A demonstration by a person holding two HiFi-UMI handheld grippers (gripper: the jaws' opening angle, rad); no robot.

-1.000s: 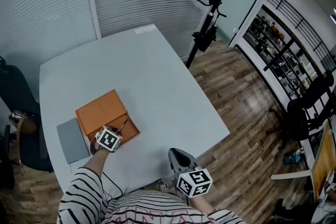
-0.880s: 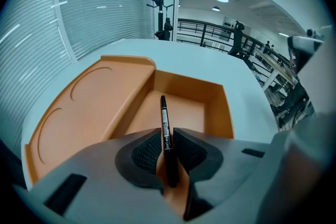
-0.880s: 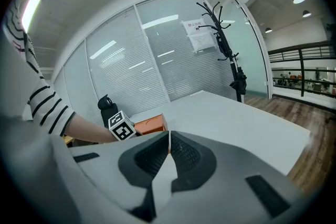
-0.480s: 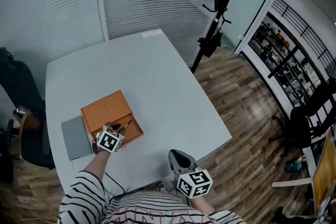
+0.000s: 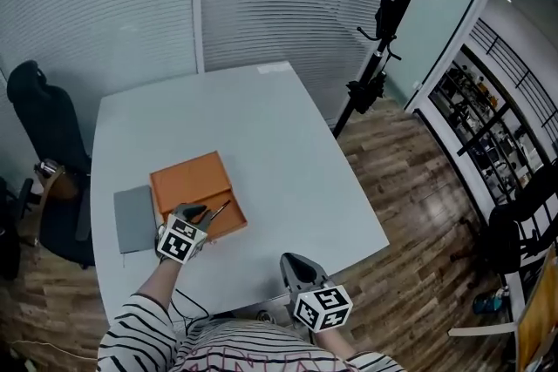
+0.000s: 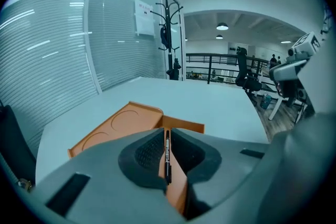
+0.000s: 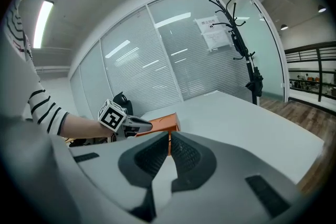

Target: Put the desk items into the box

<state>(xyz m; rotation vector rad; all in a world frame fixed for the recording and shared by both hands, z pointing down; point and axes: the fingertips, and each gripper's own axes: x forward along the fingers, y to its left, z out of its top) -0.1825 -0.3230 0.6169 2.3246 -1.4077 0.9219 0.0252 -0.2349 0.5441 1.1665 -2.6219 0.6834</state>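
We've got an orange box (image 5: 196, 192) on a pale blue-grey bench (image 5: 279, 135), a grey pad (image 5: 135, 218), a black pen (image 6: 167, 157), black-and-white square markers on the left gripper (image 5: 200, 214), and a black-striped white sleeve (image 5: 139, 322).

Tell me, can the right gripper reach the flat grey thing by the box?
Probably not easily: the left gripper, shut on a pen, and its arm lie between the right gripper and the flat grey thing.
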